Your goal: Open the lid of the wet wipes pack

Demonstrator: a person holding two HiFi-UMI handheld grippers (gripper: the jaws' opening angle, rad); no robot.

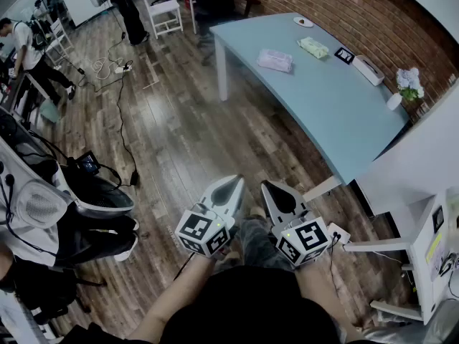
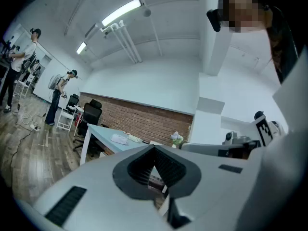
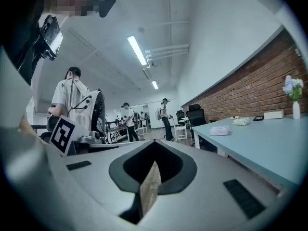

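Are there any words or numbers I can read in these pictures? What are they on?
No words or numbers can be read.
Left gripper cube, right gripper cube: black-and-white squares, no letters.
Yellow label on the white cabinet: too small to read.

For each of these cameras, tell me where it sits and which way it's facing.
Head view: on the person's head, steeply down at floor, table, forearms, left gripper and right gripper.
Left gripper view: rides the left gripper, facing past its shut jaws toward table and brick wall; right gripper alongside.
Right gripper view: rides the right gripper, facing past its shut jaws down the room; table at right.
Shared: all show the wipes pack on the table.
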